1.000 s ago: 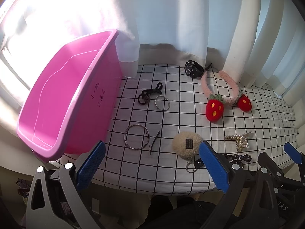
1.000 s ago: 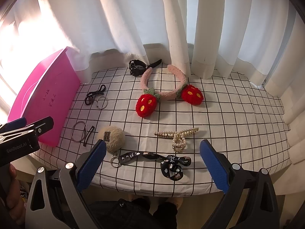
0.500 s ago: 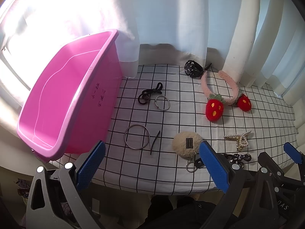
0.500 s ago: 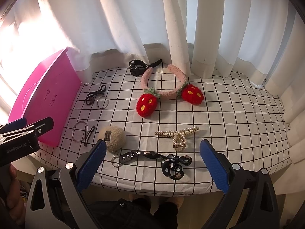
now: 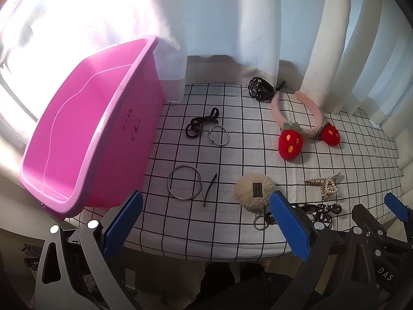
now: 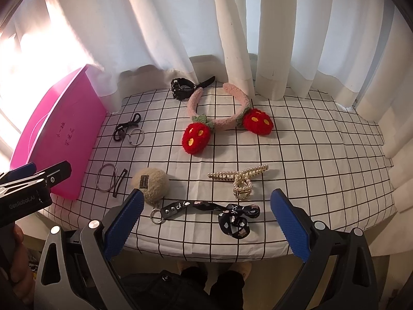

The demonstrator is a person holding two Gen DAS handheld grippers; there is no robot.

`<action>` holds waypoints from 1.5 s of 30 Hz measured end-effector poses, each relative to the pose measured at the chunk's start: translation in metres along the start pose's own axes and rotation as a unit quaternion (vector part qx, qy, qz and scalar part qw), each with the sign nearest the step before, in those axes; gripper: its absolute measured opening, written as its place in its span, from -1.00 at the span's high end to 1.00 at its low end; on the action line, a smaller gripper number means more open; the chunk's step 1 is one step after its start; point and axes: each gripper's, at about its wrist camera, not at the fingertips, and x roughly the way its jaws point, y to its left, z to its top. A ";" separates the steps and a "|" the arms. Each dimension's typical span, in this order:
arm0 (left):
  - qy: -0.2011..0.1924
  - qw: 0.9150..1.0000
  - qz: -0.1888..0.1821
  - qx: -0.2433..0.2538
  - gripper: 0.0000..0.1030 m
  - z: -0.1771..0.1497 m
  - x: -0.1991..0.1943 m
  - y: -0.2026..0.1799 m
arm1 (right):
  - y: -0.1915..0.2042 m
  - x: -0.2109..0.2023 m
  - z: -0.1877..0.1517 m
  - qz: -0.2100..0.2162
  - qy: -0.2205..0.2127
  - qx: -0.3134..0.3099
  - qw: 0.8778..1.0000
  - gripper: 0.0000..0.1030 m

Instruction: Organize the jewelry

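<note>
Jewelry lies spread on a checked cloth (image 6: 309,155). A pink tub (image 5: 85,139) stands empty at the left. On the cloth are a strawberry headband (image 6: 227,118), a black watch (image 6: 182,87), a black hair tie (image 5: 201,125), a small ring (image 5: 219,135), a large metal ring (image 5: 184,186), a dark hairpin (image 5: 209,190), a fluffy beige keychain (image 6: 151,182), a pearl claw clip (image 6: 240,179) and a black ribbon strap (image 6: 214,213). My left gripper (image 5: 204,228) hangs open over the near edge. My right gripper (image 6: 204,223) is open above the strap.
White curtains (image 6: 232,31) hang close behind the table and touch its far edge. The tub's side (image 6: 59,134) bounds the cloth on the left. A person's legs and feet (image 6: 214,271) show below the near table edge.
Both views have crept slightly; the objects sit a touch lower and nearer than a second ago. Nothing on the cloth has moved, and both grippers stay open.
</note>
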 end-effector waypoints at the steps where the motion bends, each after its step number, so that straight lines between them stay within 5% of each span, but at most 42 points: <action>1: 0.004 1.000 -0.001 0.001 -0.88 -0.001 0.003 0.001 | -0.003 0.000 -0.002 0.001 0.000 0.004 1.000 -0.82; 19: 0.045 0.998 -0.048 0.021 -0.88 -0.047 0.092 0.010 | -0.074 0.057 -0.067 -0.044 0.030 0.114 0.992 -0.82; 33: 0.029 0.997 -0.019 -0.070 -0.88 -0.058 0.125 0.032 | -0.052 0.137 -0.065 0.008 0.063 0.031 0.998 -0.82; 45: 0.015 0.996 -0.019 -0.091 -0.88 -0.064 0.152 0.042 | -0.035 0.150 -0.069 -0.039 0.033 -0.017 0.999 -0.82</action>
